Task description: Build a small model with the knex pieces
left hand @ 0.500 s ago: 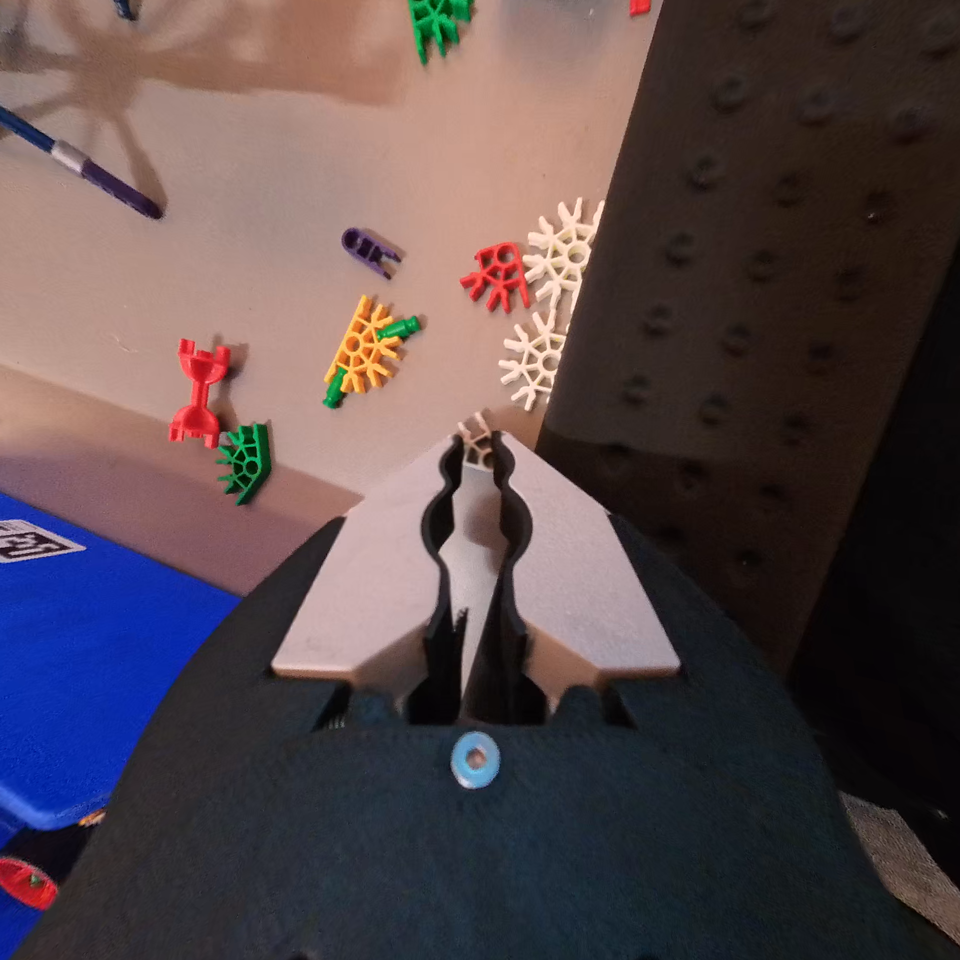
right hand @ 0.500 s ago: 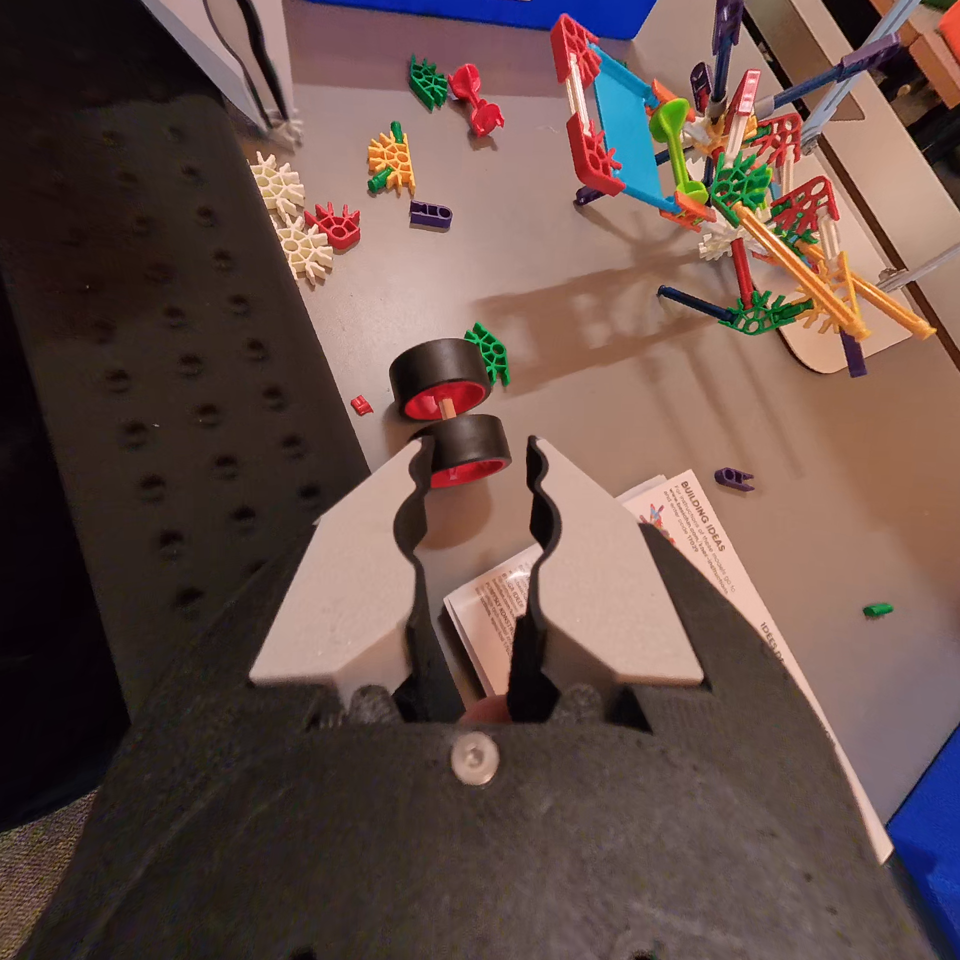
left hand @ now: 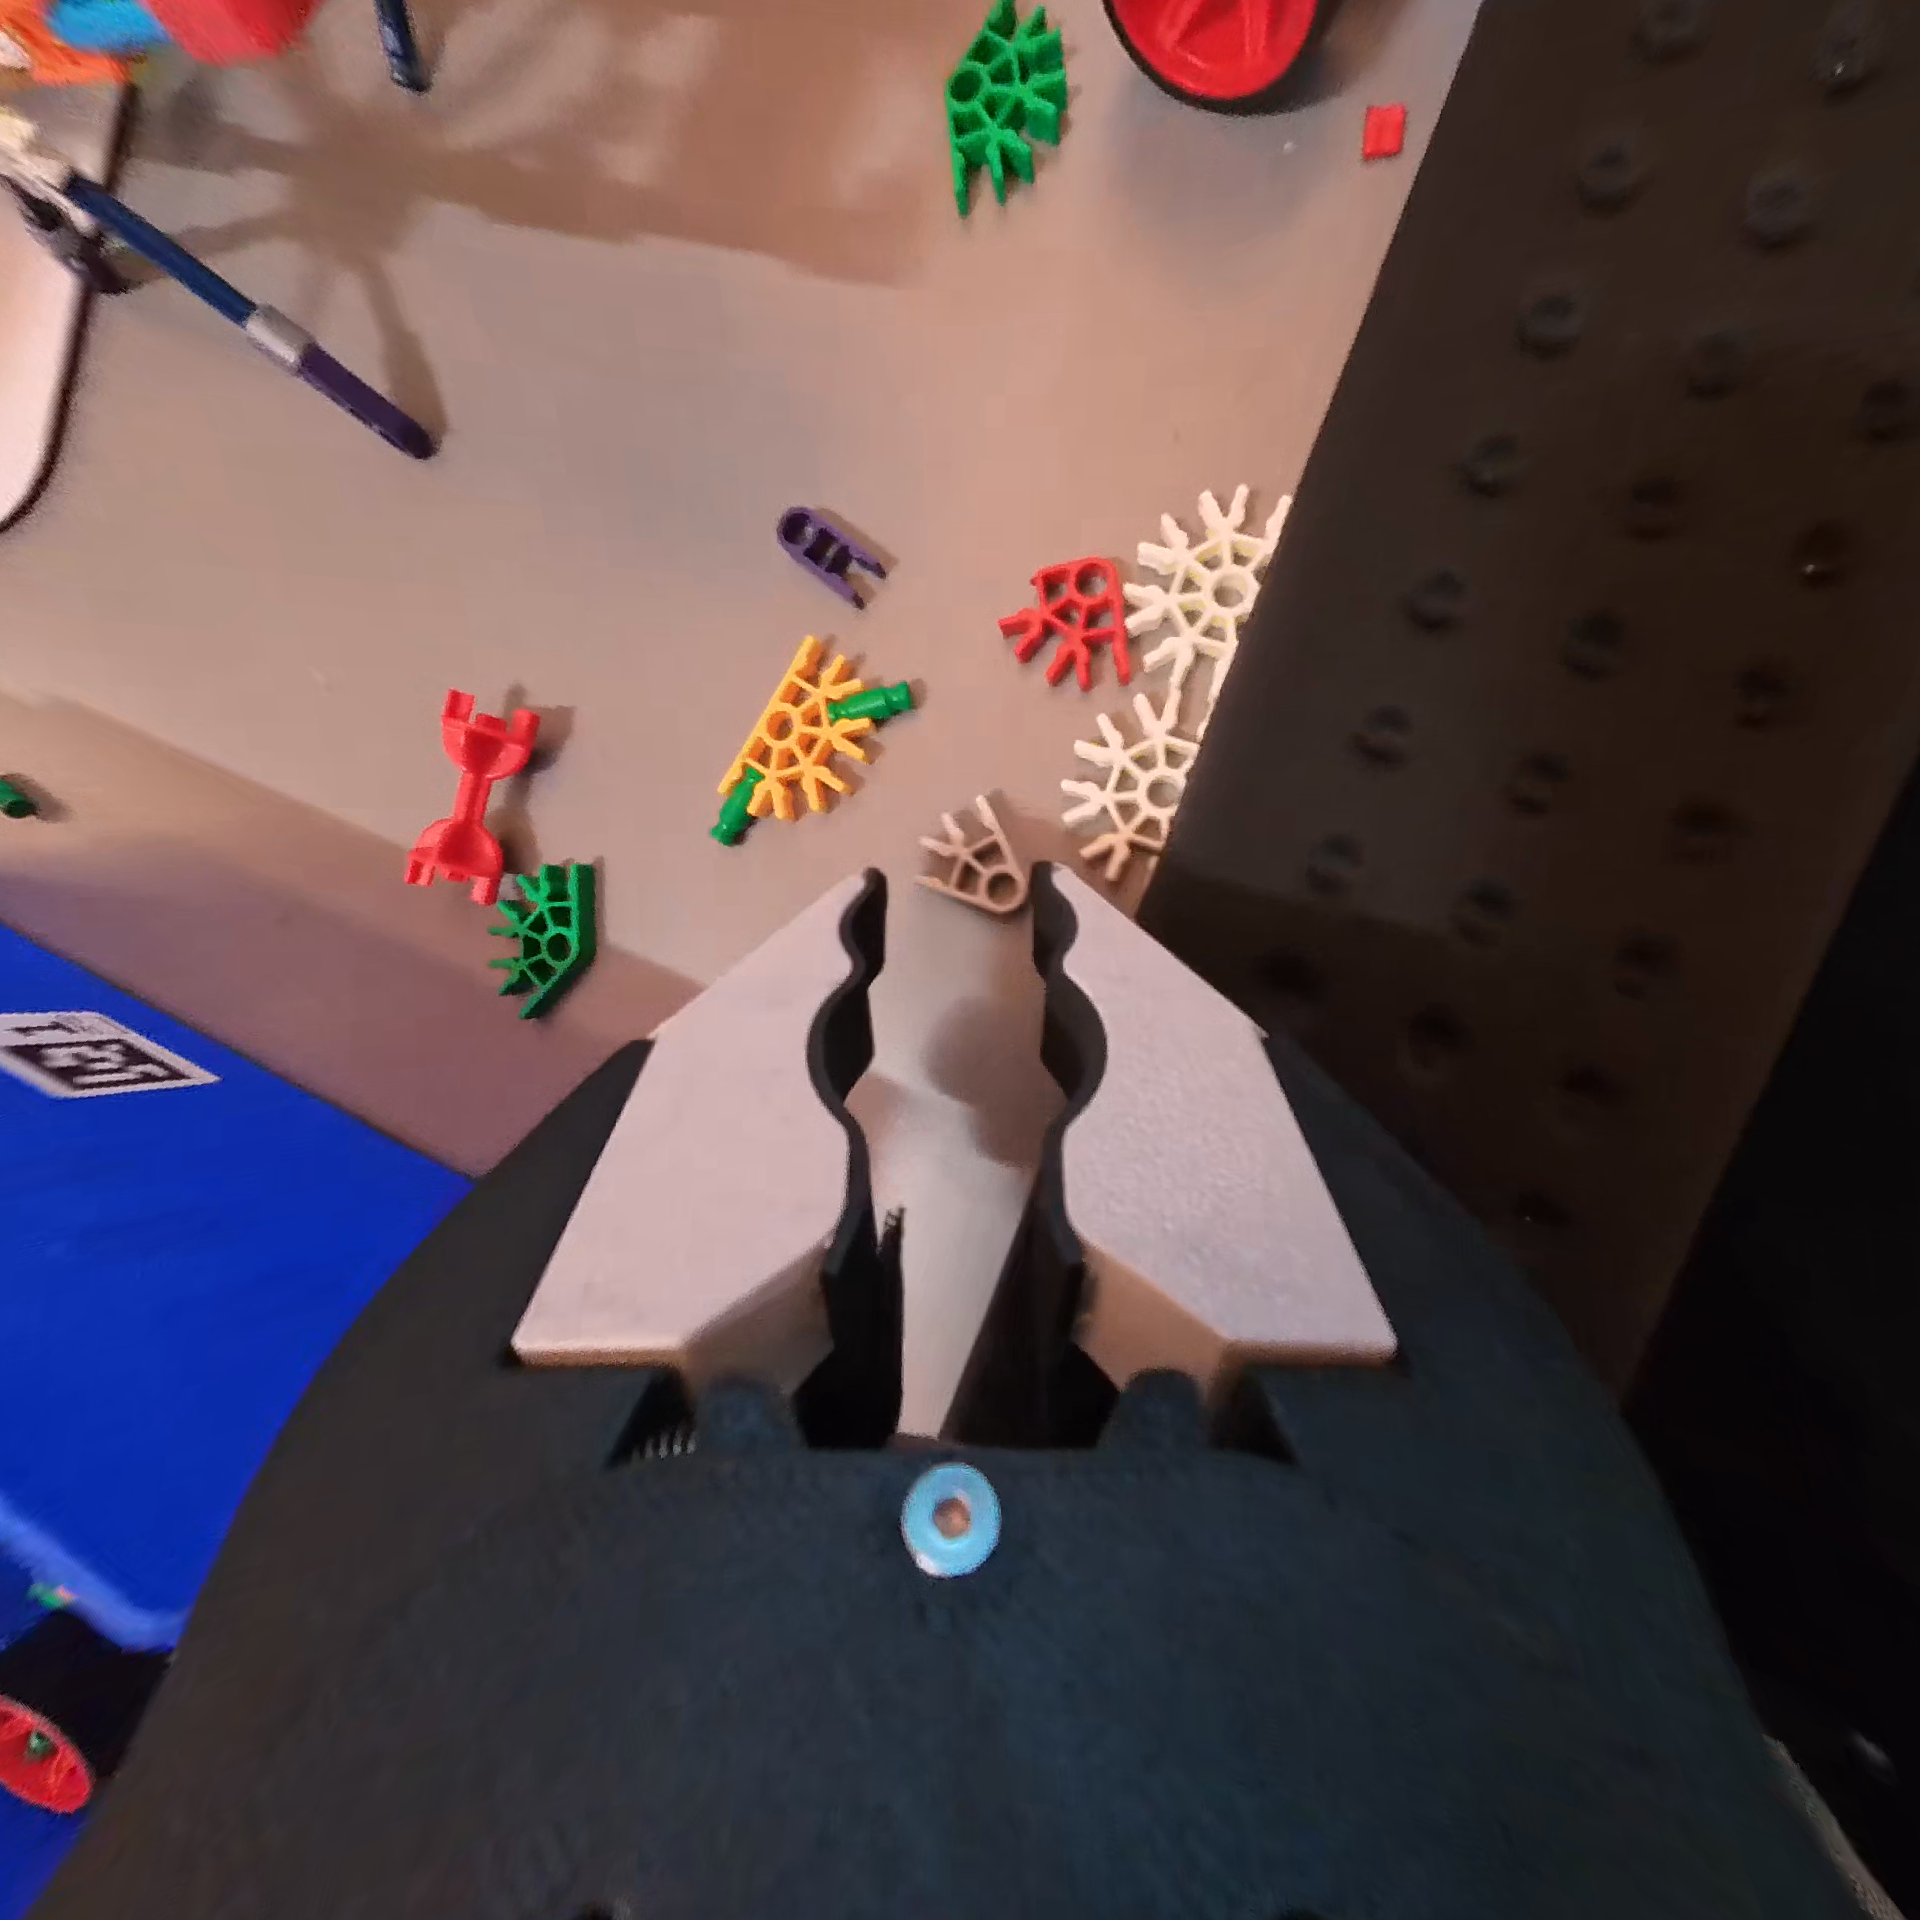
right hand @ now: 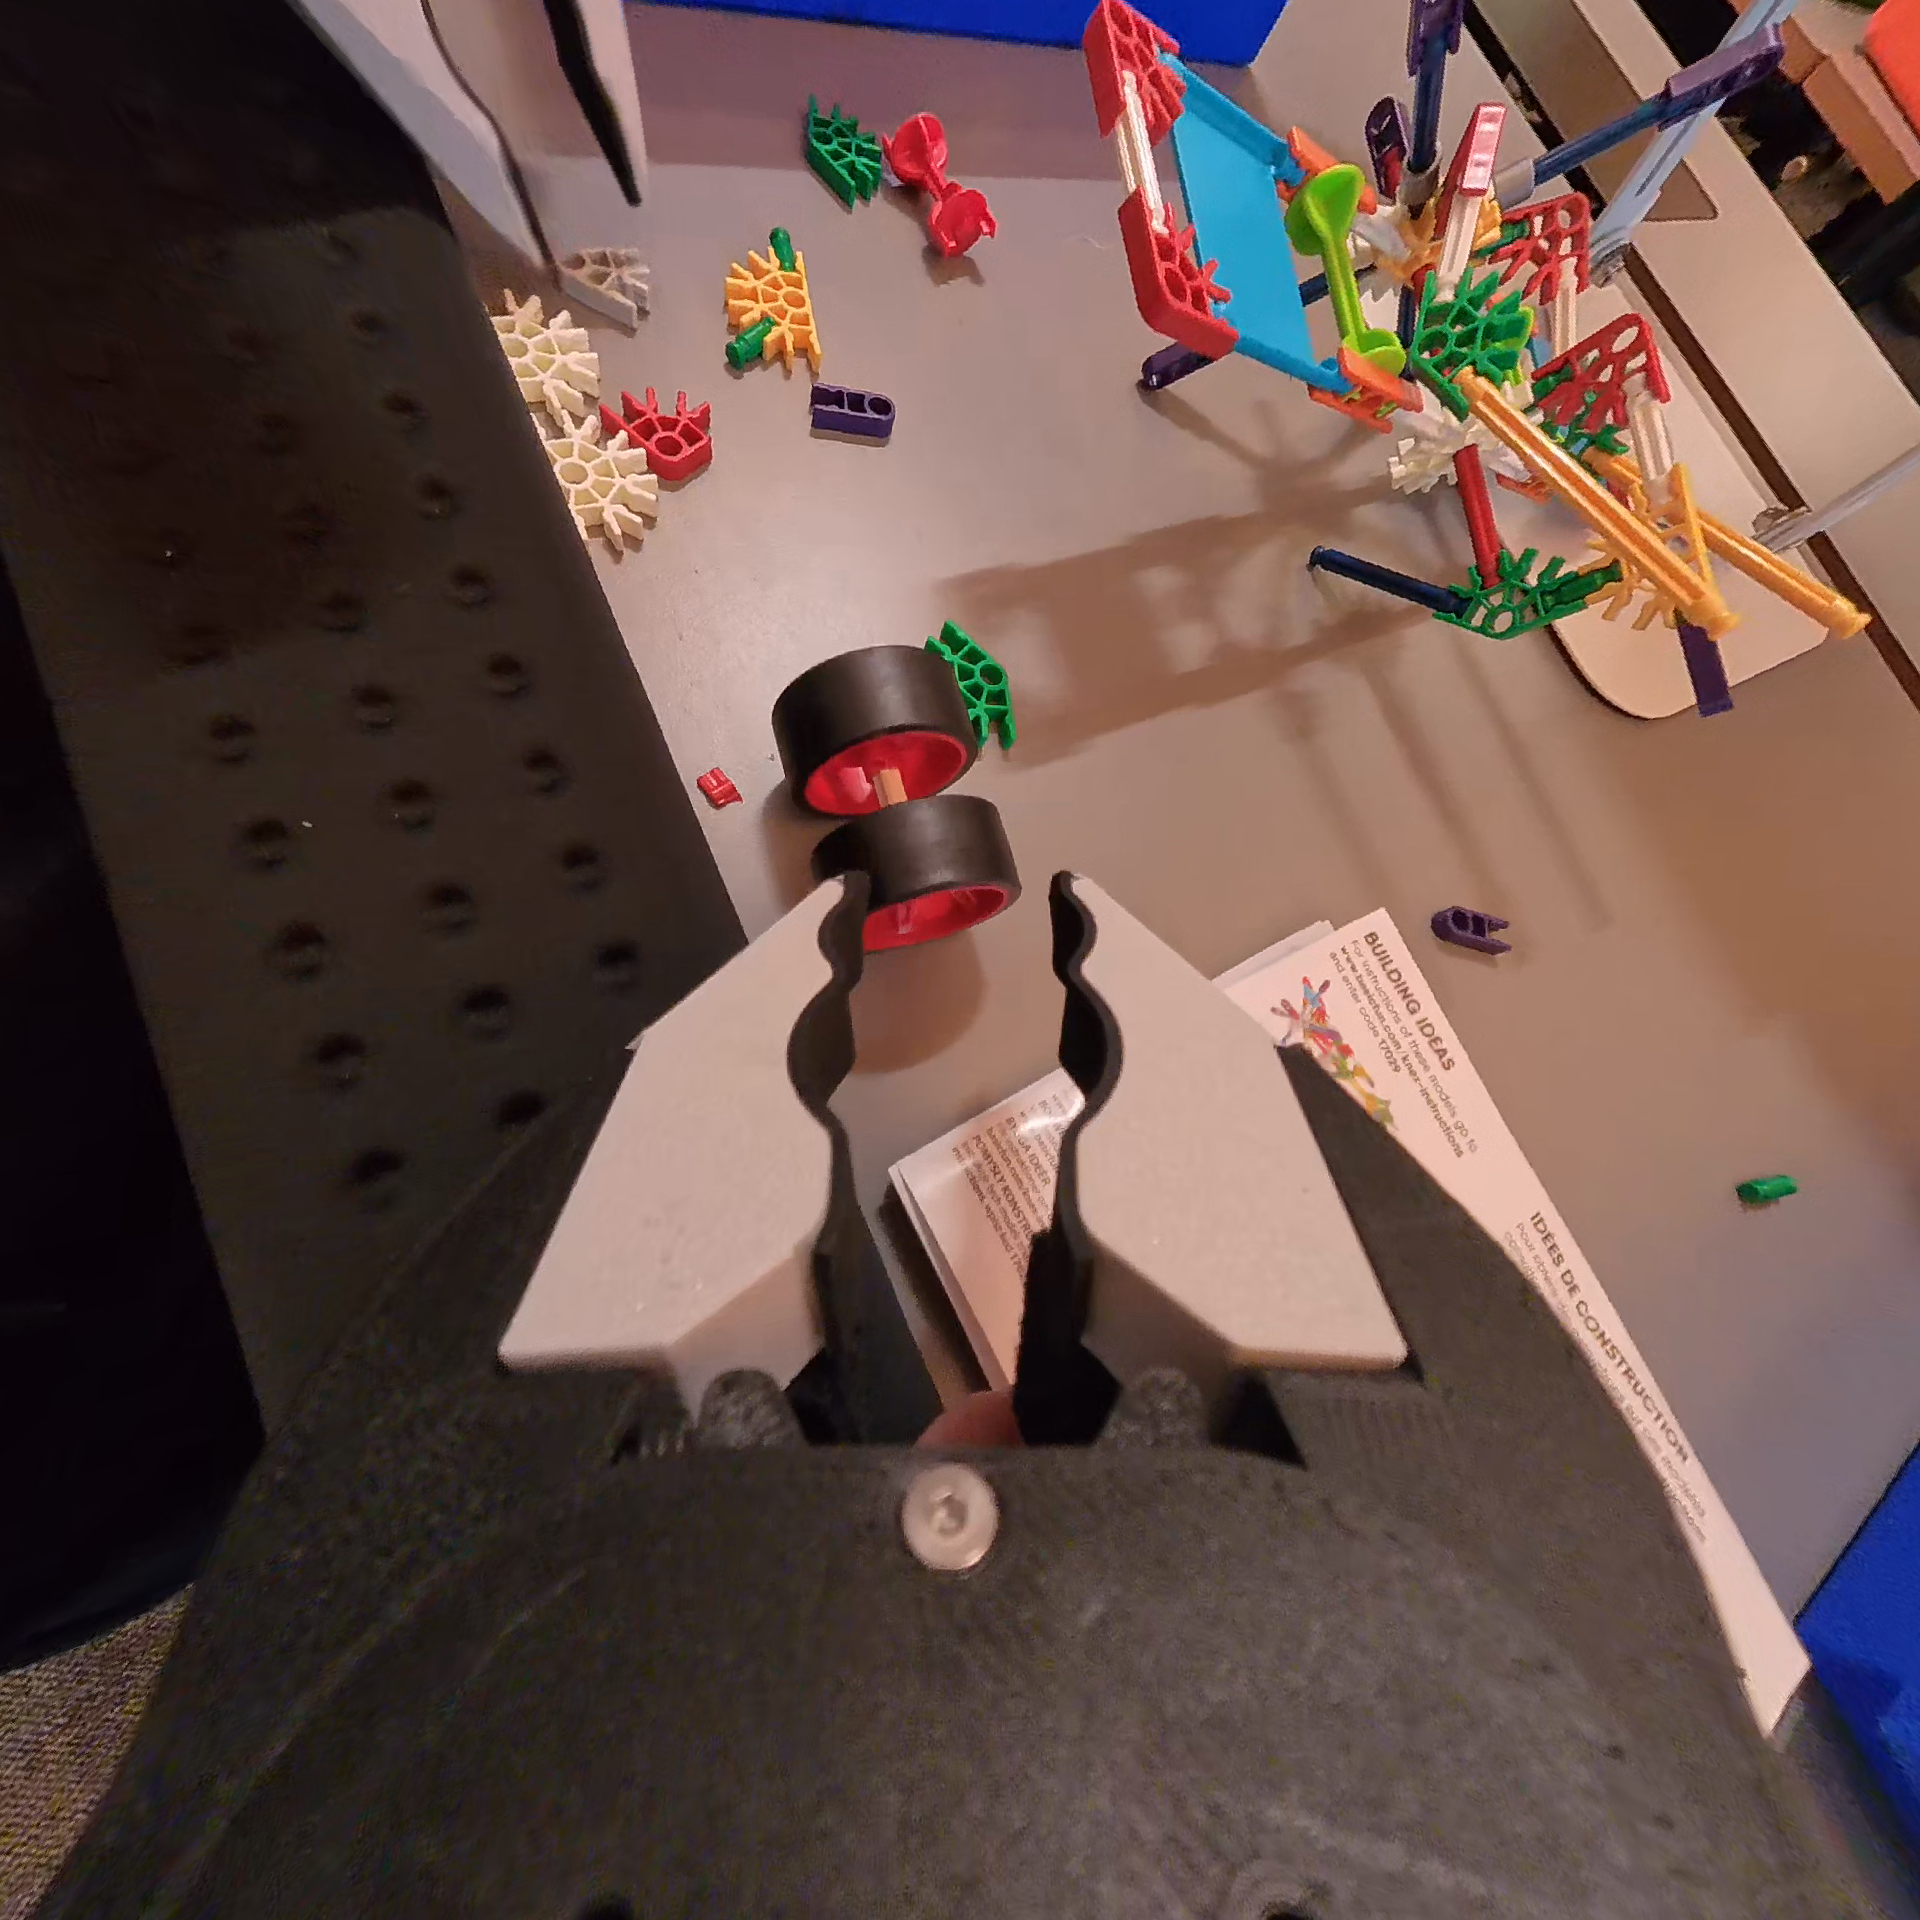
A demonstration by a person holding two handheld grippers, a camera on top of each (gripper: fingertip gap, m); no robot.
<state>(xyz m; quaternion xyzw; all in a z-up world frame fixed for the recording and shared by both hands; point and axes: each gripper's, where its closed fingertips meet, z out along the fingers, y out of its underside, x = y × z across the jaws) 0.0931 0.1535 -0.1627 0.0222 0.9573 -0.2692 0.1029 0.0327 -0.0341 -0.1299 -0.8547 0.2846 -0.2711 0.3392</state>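
My left gripper (left hand: pixel 956 894) is open and empty. A small tan connector (left hand: pixel 977 868) lies flat on the table just beyond its fingertips, beside two white snowflake connectors (left hand: pixel 1132 790). My right gripper (right hand: pixel 956 904) is open, low over the table. Its tips flank the near one of two black wheels with red hubs (right hand: pixel 925 862), which are joined by a short axle. I cannot tell if they touch the wheel. The left gripper's fingers (right hand: pixel 520 104) show at the top left of the right wrist view, above the tan connector (right hand: pixel 608 275).
Loose pieces lie about: a red connector (left hand: pixel 1075 618), a yellow connector with a green rod (left hand: pixel 800 748), a purple clip (left hand: pixel 826 545), a red spool (left hand: pixel 473 795) and green connectors (left hand: pixel 545 935). A black perforated panel (right hand: pixel 312 727) borders the table. A colourful rod model (right hand: pixel 1403 343), a leaflet (right hand: pixel 1403 1039) and a blue box (left hand: pixel 156 1299) are nearby. Some 20 cm of space lies between my two pairs of fingers. From my left tips it is roughly 5 cm to the red connector (left hand: pixel 1075 618); from my right, 15 cm. Seen from the right wrist view (right hand: pixel 662 429) as well.
My left gripper's jaws have opened. The tan connector that sat between its tips now lies free on the table. The right gripper has barely moved.
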